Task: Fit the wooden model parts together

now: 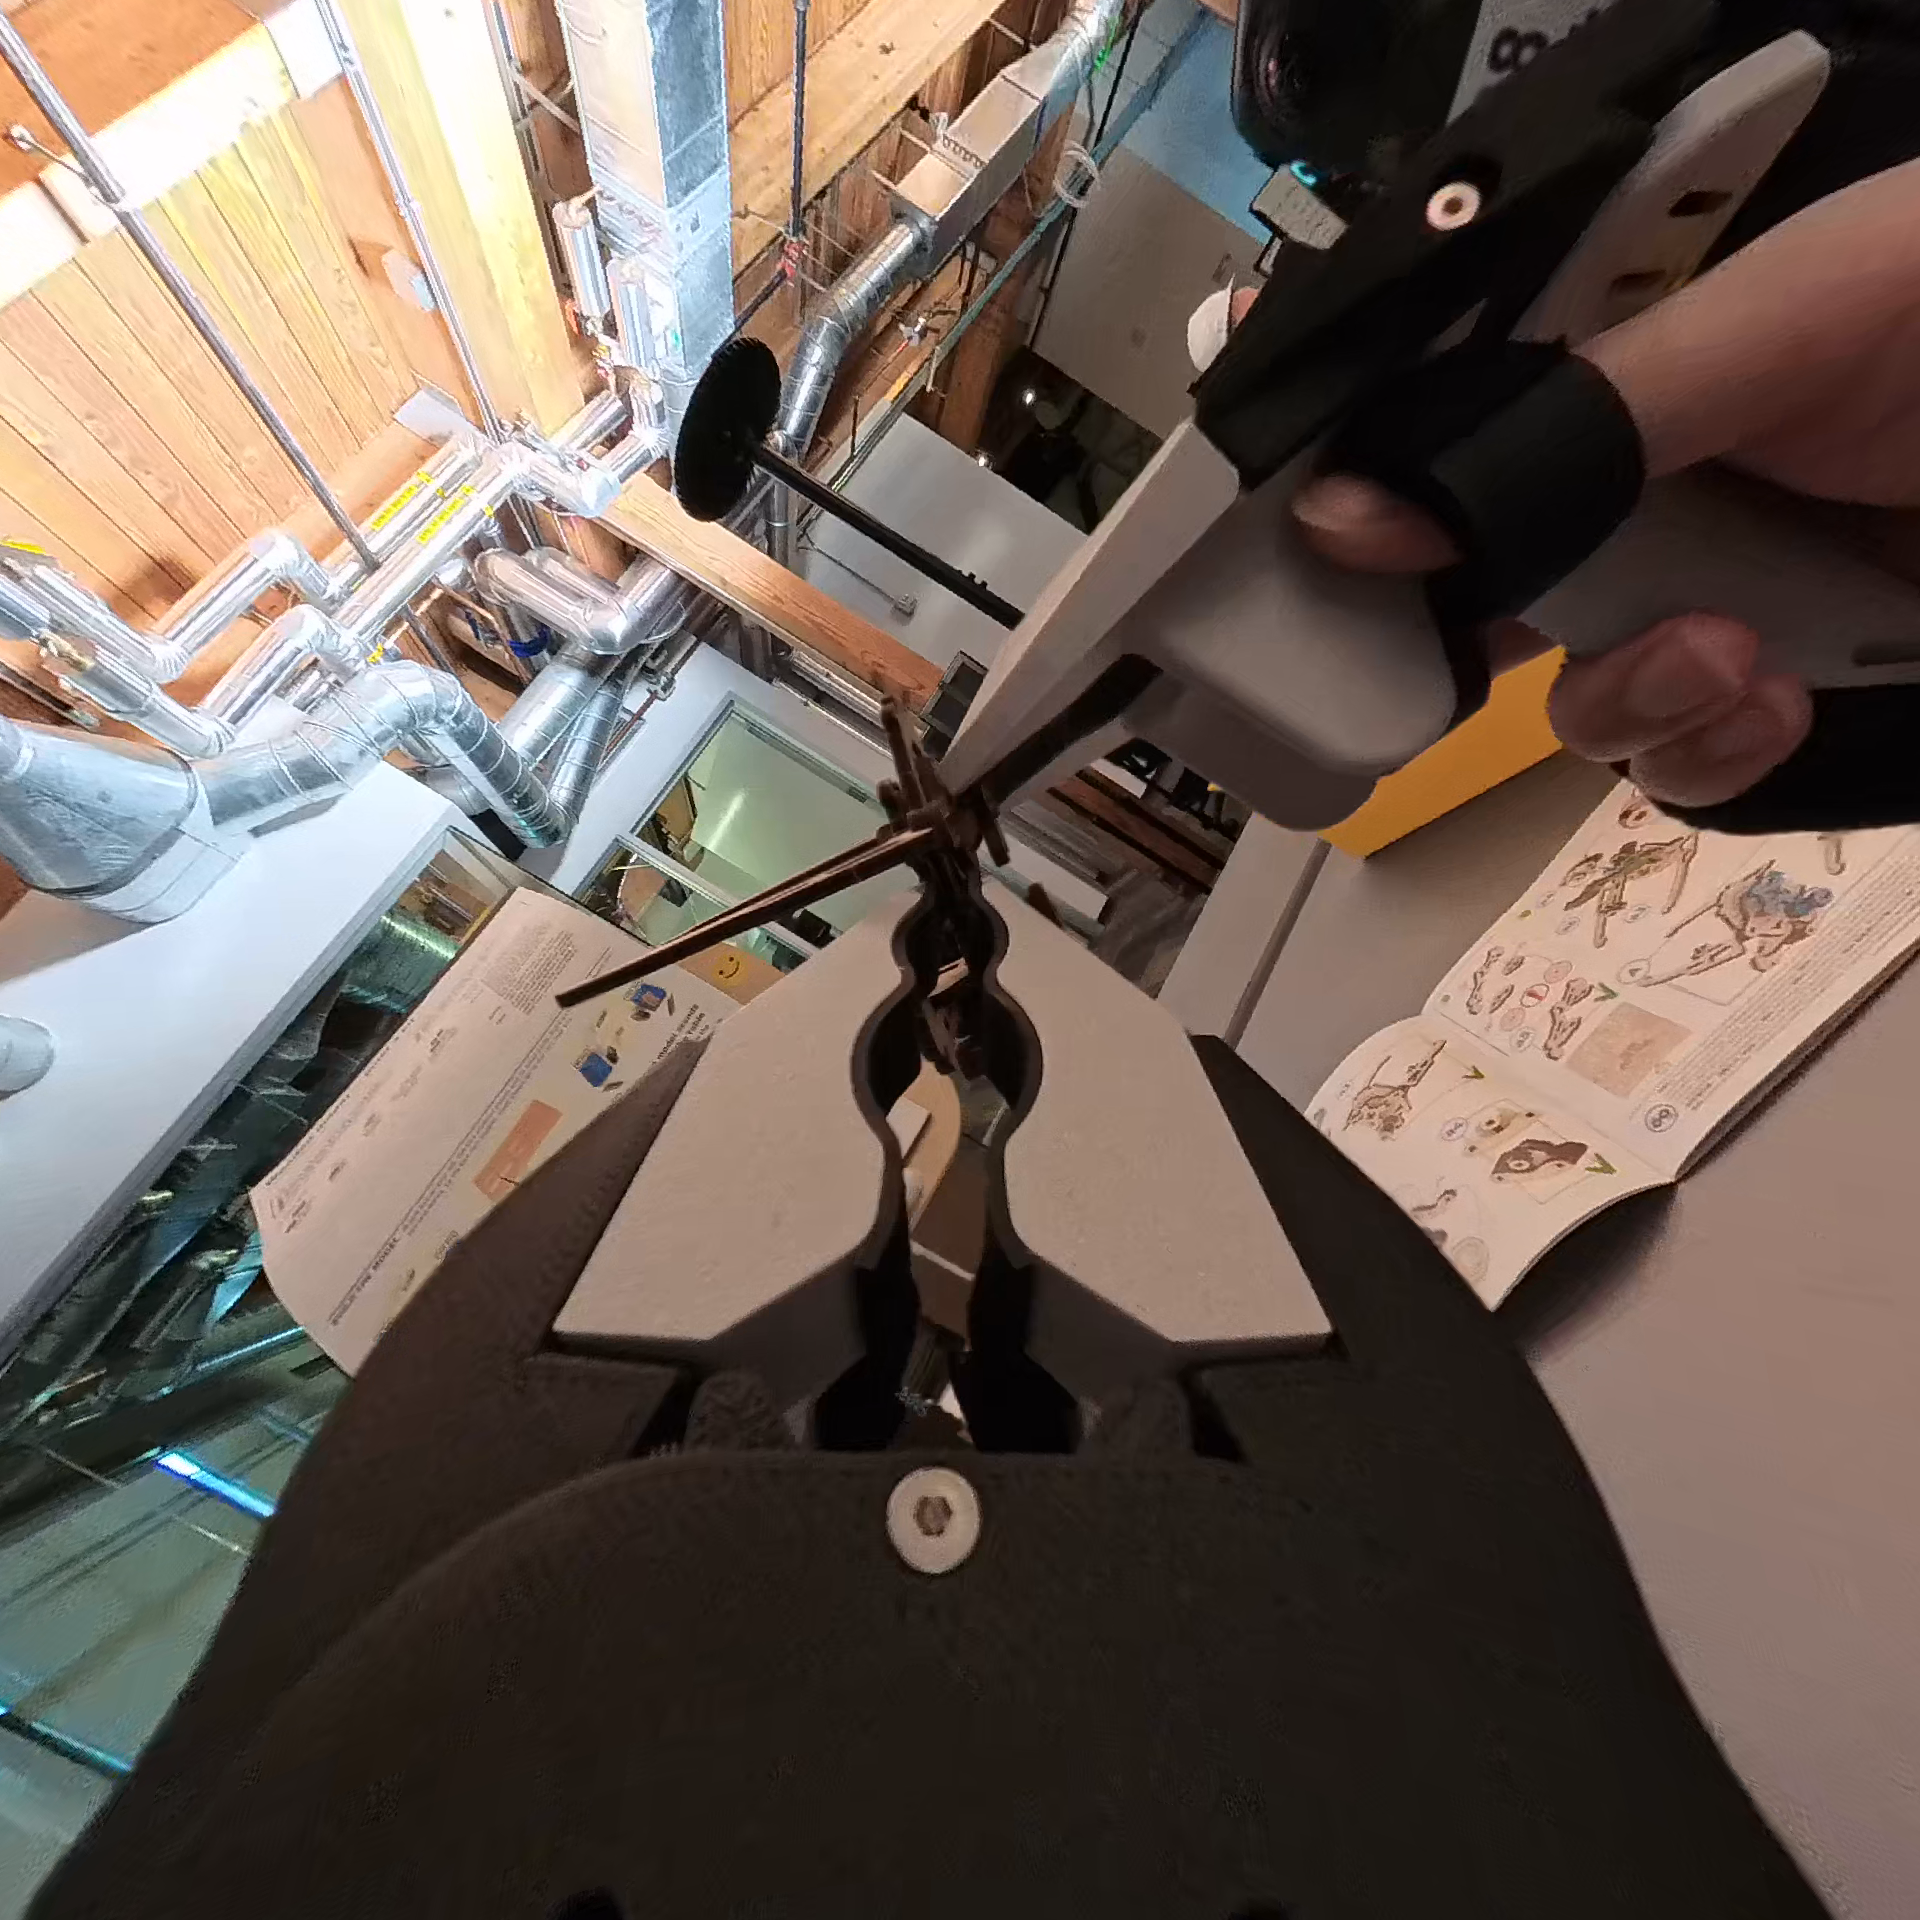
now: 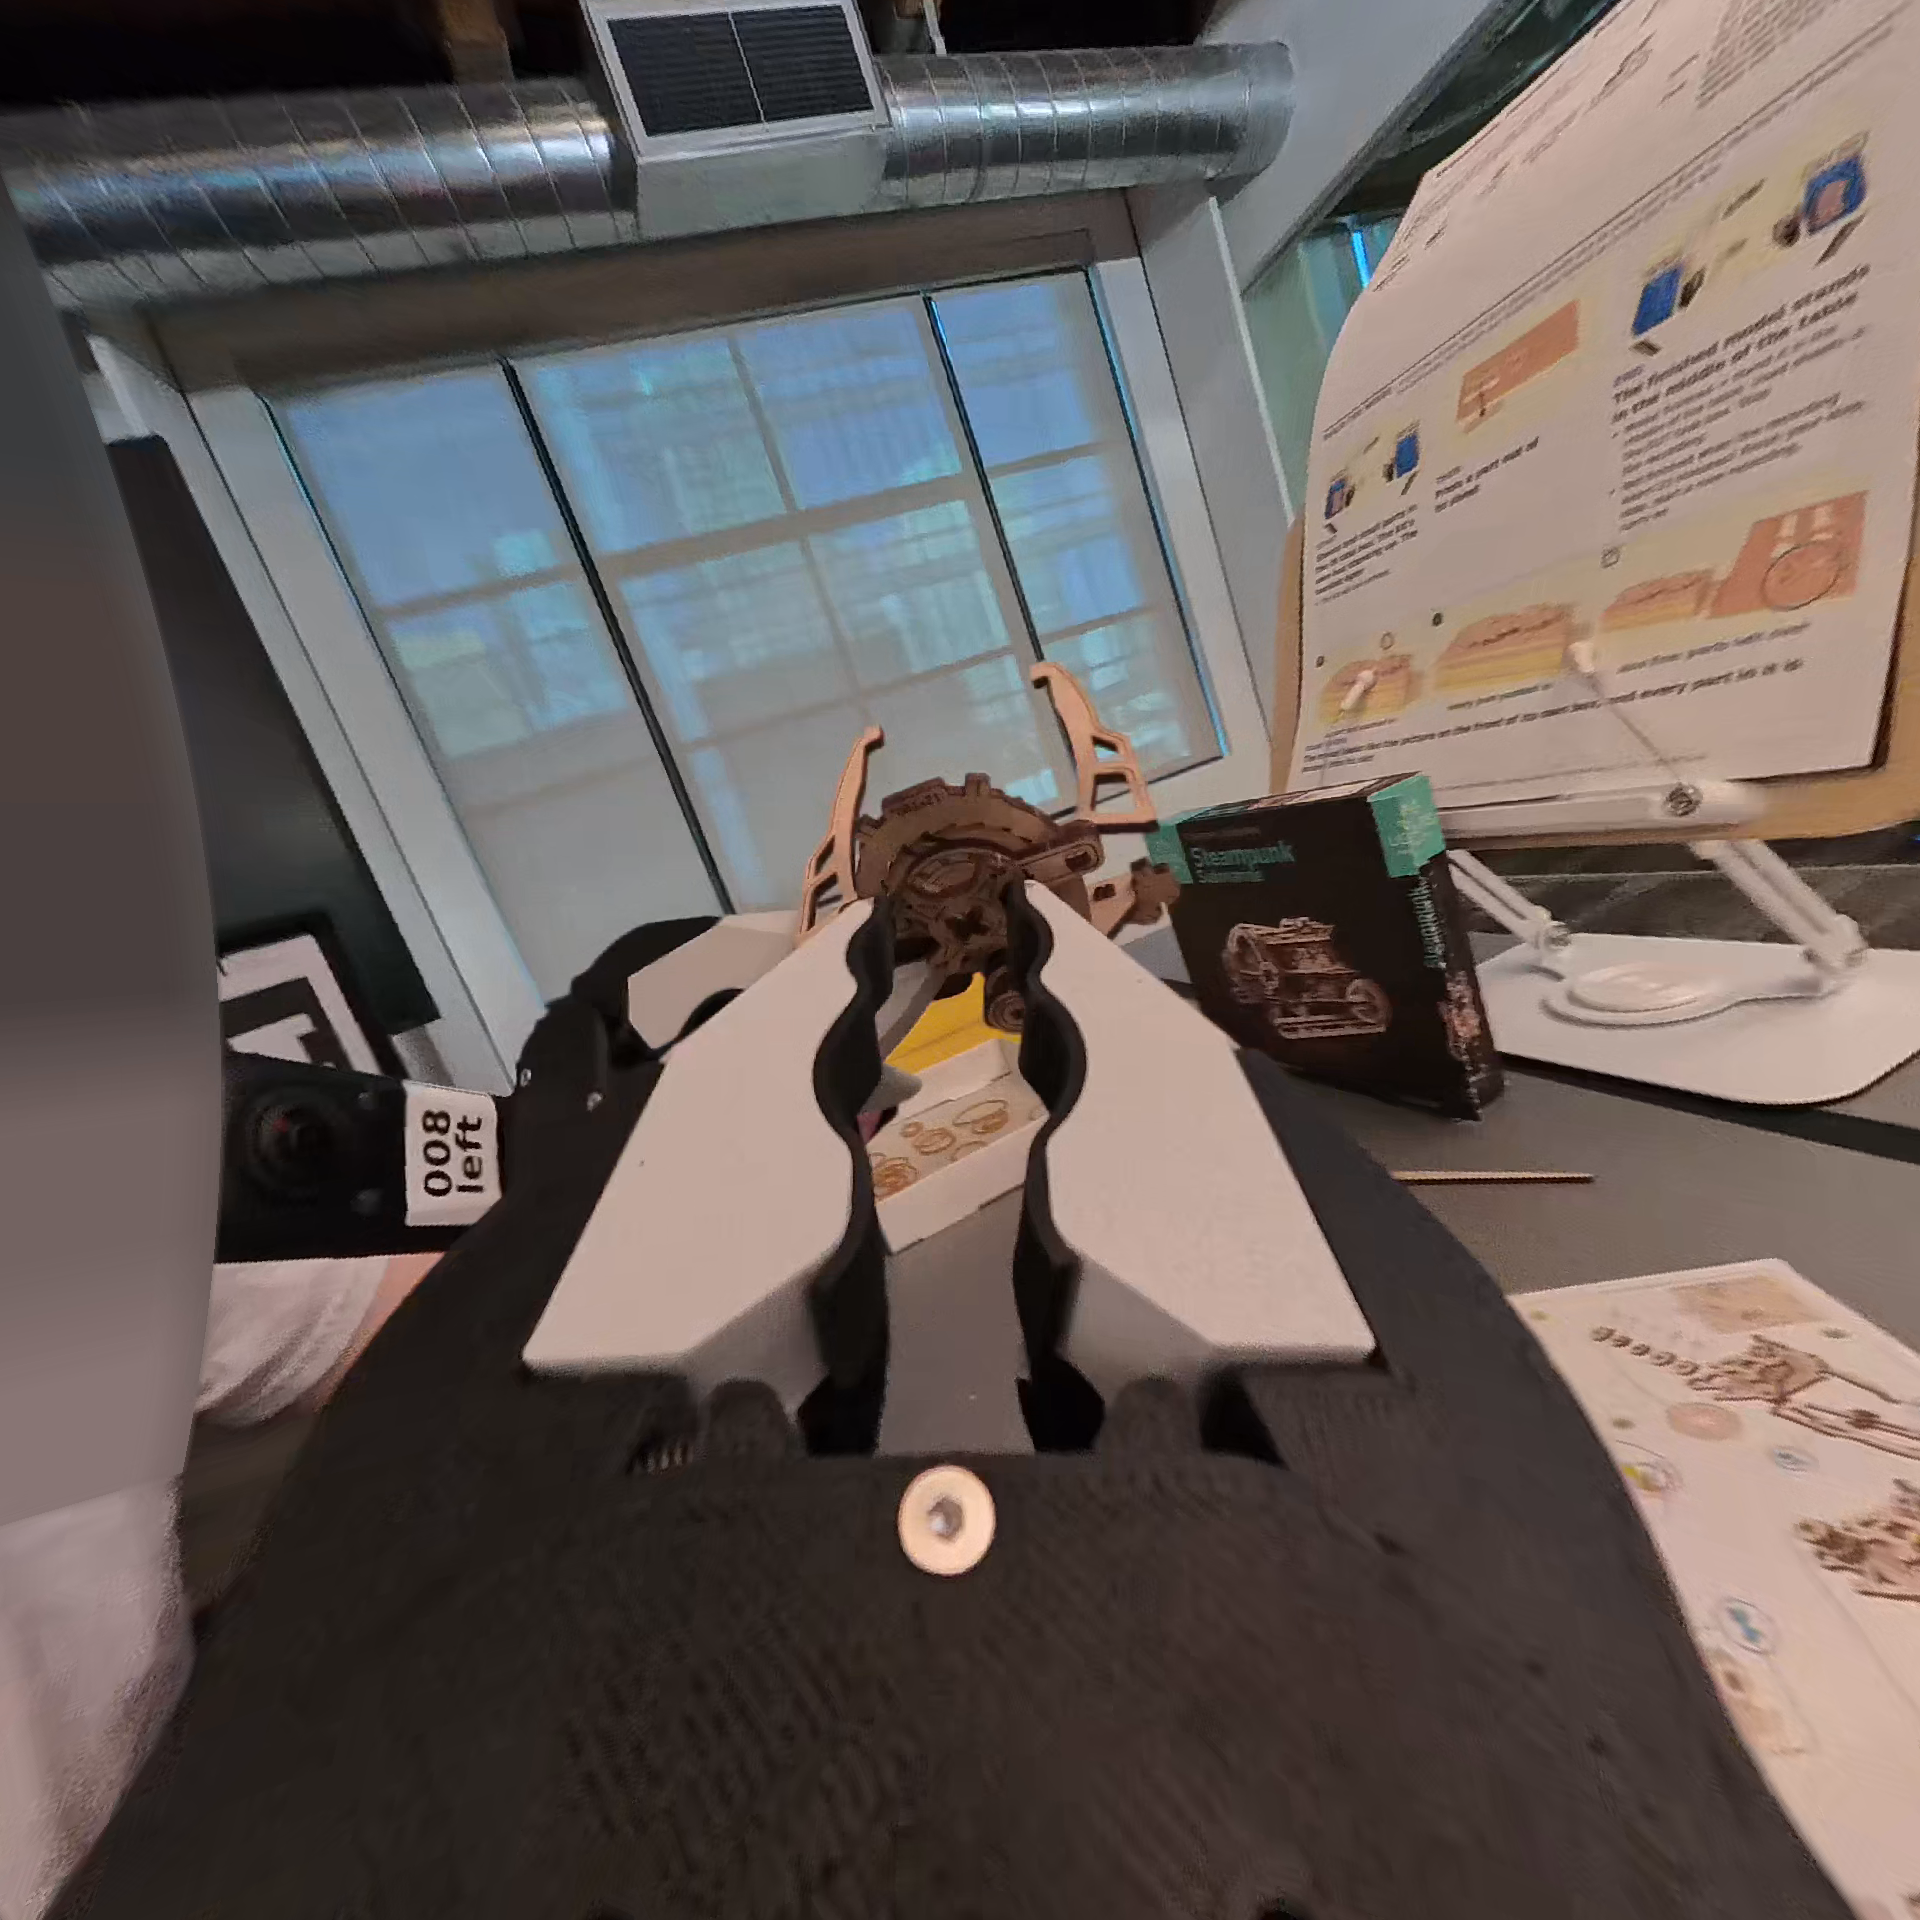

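Left wrist view: left gripper tilted up toward the ceiling, jaws clenched on the wooden model, seen edge-on and dark just past the fingertips. A thin wooden stick juts from the model toward the left. The right gripper comes in from upper right, its tips at the model; a gloved hand holds its handle. Open instruction booklet lies on the grey table; a printed sheet stands behind.

Risk here: the stick looks slender, and any sideways push from the right tips could snap it or lever the model out of the left grip.

Right wrist view: right gripper jaws partly parted around the model's geared centre; whether the pads press on it, cannot tell. Curved arms of the model rise either side. The left gripper shows low at left. A dark kit box, a white tray of loose parts and a spare stick sit on the table.

Risk: closing on the gears off-centre could crack a thin arm; a dropped piece could land among the tray's parts
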Motion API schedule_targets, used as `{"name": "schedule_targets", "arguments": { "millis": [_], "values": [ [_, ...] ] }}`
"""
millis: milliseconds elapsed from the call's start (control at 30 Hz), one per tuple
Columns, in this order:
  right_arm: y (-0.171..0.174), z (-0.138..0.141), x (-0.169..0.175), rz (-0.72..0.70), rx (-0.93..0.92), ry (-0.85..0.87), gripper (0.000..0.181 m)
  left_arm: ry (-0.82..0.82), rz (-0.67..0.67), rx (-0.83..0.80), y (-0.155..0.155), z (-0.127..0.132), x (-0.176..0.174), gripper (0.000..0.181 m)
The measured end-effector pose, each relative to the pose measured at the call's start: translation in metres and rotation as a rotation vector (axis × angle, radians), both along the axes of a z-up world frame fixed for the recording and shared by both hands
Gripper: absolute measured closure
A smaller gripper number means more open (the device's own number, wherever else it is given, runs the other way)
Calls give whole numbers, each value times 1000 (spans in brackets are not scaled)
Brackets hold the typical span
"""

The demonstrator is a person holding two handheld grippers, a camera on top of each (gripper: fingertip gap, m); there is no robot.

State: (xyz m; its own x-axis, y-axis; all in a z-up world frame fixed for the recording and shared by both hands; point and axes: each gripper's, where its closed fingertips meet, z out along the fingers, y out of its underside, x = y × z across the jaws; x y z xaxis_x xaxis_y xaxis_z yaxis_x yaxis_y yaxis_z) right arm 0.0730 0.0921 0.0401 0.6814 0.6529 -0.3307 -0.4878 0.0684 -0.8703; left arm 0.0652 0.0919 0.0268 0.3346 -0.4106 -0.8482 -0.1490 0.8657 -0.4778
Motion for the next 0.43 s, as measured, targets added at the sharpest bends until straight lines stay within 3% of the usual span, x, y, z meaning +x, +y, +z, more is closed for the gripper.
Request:
{"name": "schedule_targets", "arguments": {
  "millis": [433],
  "values": [
    [-4,1,1,268,-71,251,162,4,39,126,-4,1,0,181]
  ]
}}
